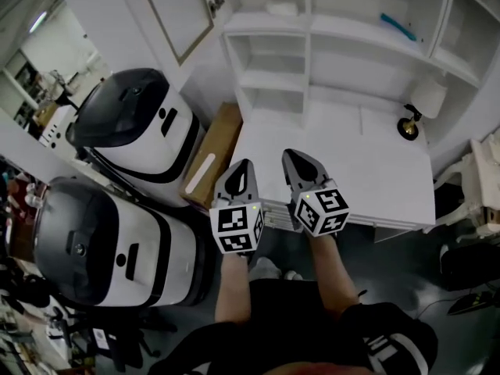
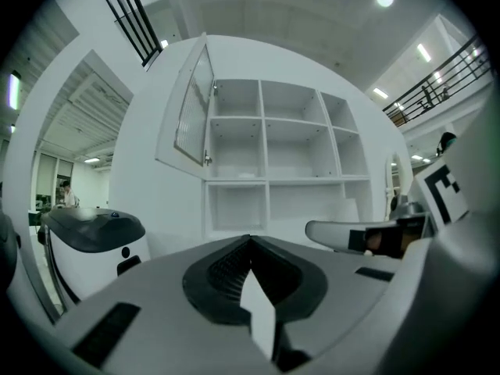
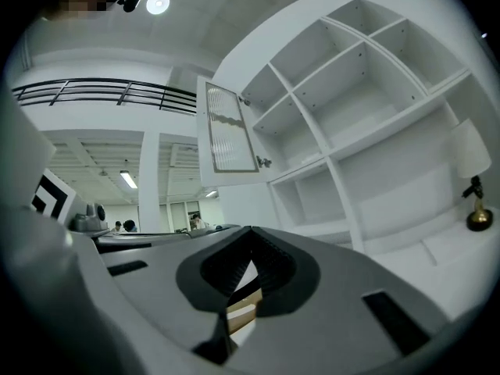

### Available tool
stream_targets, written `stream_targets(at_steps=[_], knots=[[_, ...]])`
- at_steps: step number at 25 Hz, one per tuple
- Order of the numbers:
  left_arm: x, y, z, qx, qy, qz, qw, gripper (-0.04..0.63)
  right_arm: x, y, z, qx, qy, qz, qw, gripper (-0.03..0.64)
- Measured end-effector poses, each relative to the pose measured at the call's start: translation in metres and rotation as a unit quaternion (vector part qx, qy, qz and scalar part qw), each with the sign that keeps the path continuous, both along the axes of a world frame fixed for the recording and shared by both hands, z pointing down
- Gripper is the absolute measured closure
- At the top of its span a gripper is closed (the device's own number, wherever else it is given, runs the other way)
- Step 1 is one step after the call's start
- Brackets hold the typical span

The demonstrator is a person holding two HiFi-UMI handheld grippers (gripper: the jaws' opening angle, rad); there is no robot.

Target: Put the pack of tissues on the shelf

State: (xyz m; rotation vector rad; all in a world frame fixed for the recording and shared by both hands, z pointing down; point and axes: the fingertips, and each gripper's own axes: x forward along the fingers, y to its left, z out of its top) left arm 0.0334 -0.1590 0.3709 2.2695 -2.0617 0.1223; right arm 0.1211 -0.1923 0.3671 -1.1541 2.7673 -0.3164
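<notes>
A white flat pack [image 1: 281, 8], possibly the tissues, lies on an upper board of the white shelf unit [image 1: 269, 76]; it is too small to be sure. Both grippers hover side by side over the front edge of the white desk [image 1: 367, 178], well short of the shelves. My left gripper [image 1: 242, 166] is shut with nothing in it, and in the left gripper view its jaws [image 2: 250, 242] meet in front of the shelf unit [image 2: 266, 180]. My right gripper [image 1: 292, 156] is shut and empty too, and its own view shows the closed tips [image 3: 251, 233] below the shelf unit [image 3: 344, 155].
A lamp with a brass base [image 1: 408, 127] stands at the desk's back right. A blue thing [image 1: 398, 26] lies on a shelf board. A brown cardboard box [image 1: 212, 153] leans between the desk and two large white-and-black machines [image 1: 137, 127] on the left. A cabinet door [image 2: 193, 108] hangs open.
</notes>
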Motion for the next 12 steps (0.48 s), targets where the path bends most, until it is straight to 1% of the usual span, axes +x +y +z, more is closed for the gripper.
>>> stream_targets(at_steps=[3,7,9,12], knots=[[-0.027,-0.013,0.020,-0.025,0.009,-0.018,0.9995,0.584,-0.021,-0.013,0.022,-0.024,0.013,-0.011,1.000,0.598],[-0.049,-0.059,0.036,-0.037,0.030,-0.016,0.9988,0.584,-0.032,-0.046,0.035,-0.031,0.035,0.002,0.999,0.597],[-0.045,-0.084,0.041,-0.041,0.039,0.000,0.9984,0.584,-0.024,-0.070,0.039,-0.036,0.044,0.026,0.998,0.598],[-0.027,-0.123,0.041,-0.037,0.044,0.042,0.9975,0.584,-0.015,-0.111,0.038,-0.037,0.042,0.065,0.996,0.598]])
